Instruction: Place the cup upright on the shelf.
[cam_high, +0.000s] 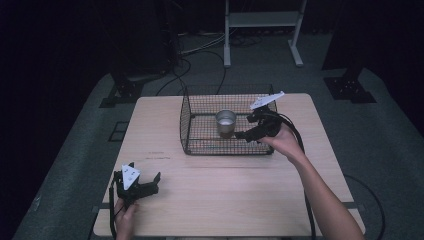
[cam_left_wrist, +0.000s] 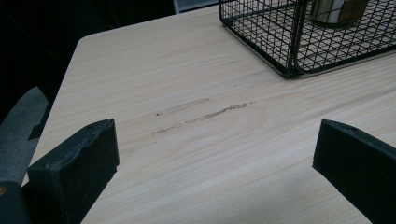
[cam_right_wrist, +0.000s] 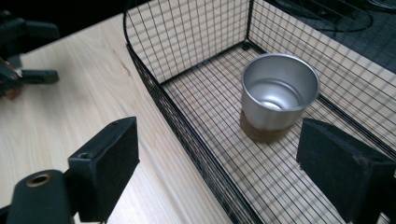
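Near the front left corner of the table (cam_high: 215, 195), the left gripper (cam_high: 145, 187) is held low over the bare wood by a hand (cam_high: 124, 216) at the front edge. Its jaws are spread wide, with nothing between them; in the left gripper view only scuffed wood grain is seen in the gap.

Farther back, toward the right side of the table, the right gripper (cam_high: 246, 134) is held by the other hand (cam_high: 286, 142) at the right end of a black wire basket (cam_high: 187, 120). Its jaws are also spread wide and grip nothing. In the right gripper view one jaw is seen outside the basket's near wall and the other above the basket floor.

A metal cup (cam_right_wrist: 279, 95) is set upright on a brown base inside the basket (cam_right_wrist: 196, 37), toward its far side, just beyond the right gripper and not touched by it.
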